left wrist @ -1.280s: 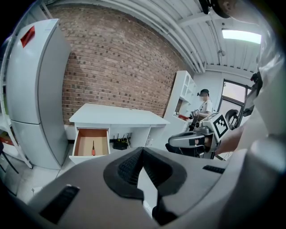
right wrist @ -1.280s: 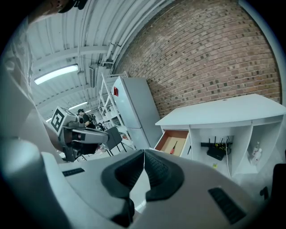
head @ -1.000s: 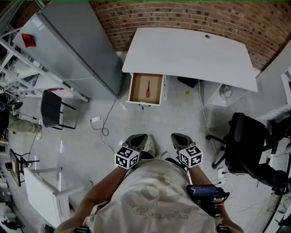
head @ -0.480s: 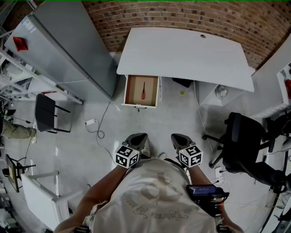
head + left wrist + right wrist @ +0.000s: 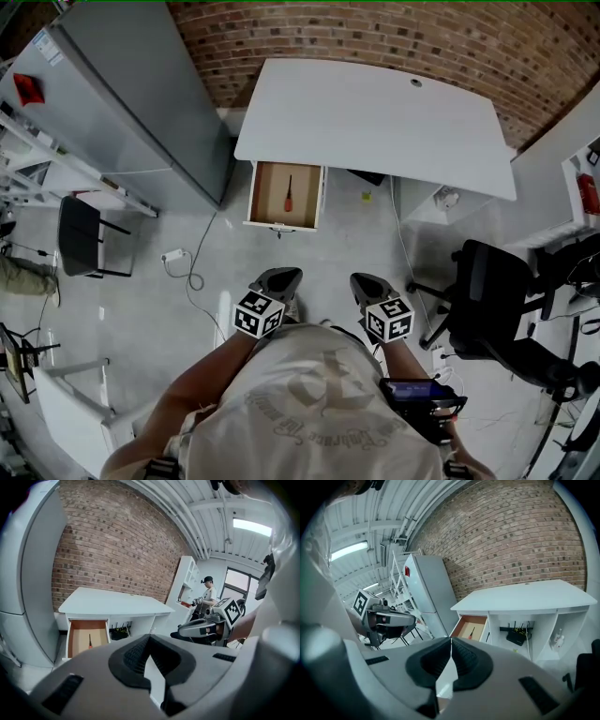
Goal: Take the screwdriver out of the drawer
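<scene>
A screwdriver (image 5: 288,194) with a red handle lies in the open wooden drawer (image 5: 265,208) at the left end of the white desk (image 5: 375,117). Both grippers are held side by side in front of the person's body, over the floor and well short of the desk. The left gripper (image 5: 278,274) is shut with nothing in it, and so is the right gripper (image 5: 367,278). In the left gripper view the screwdriver (image 5: 90,641) shows far off beyond the closed jaw tips (image 5: 149,637). The right gripper view shows the drawer (image 5: 464,629) and the screwdriver (image 5: 471,632) past its own tips (image 5: 451,640).
A tall grey refrigerator (image 5: 131,103) stands left of the desk against the brick wall. A black office chair (image 5: 487,300) is at the right, a small black chair (image 5: 80,234) at the left. A cable with an adapter (image 5: 173,255) lies on the floor. Another person (image 5: 208,592) stands far off.
The desk and open drawer have slid left and slightly down in the head view as the person moved. Both grippers stay together before the body, still shut.
</scene>
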`<state>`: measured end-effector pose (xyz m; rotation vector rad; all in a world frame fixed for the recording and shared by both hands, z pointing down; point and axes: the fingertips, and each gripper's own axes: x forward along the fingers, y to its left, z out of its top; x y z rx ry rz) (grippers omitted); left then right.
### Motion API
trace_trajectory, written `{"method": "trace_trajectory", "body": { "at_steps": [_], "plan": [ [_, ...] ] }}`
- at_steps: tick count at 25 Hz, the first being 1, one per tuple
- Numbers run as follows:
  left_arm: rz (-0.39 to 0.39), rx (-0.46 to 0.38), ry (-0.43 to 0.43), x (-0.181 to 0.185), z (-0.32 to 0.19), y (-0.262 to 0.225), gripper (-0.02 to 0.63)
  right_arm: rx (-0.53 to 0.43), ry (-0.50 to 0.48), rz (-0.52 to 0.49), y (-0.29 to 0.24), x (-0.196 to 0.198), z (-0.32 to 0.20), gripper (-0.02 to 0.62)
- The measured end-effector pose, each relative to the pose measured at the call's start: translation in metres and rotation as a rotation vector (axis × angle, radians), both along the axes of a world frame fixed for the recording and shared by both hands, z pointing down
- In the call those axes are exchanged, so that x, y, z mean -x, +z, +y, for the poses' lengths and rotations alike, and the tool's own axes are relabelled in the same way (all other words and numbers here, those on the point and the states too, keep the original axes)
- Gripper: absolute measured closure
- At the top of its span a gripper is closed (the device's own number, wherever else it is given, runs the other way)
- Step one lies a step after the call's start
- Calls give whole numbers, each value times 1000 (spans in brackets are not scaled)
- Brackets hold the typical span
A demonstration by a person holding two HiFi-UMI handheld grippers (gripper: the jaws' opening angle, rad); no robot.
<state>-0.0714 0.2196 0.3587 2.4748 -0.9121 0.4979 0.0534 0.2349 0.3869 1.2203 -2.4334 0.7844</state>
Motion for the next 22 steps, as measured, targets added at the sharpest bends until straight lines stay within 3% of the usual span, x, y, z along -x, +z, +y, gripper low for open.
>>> {"method": "trace_trajectory", "body": {
  "at_steps": [22],
  "plan": [
    [45, 32, 70, 51, -94, 11, 586, 37, 145, 43, 1, 39, -83, 571]
  ]
}}
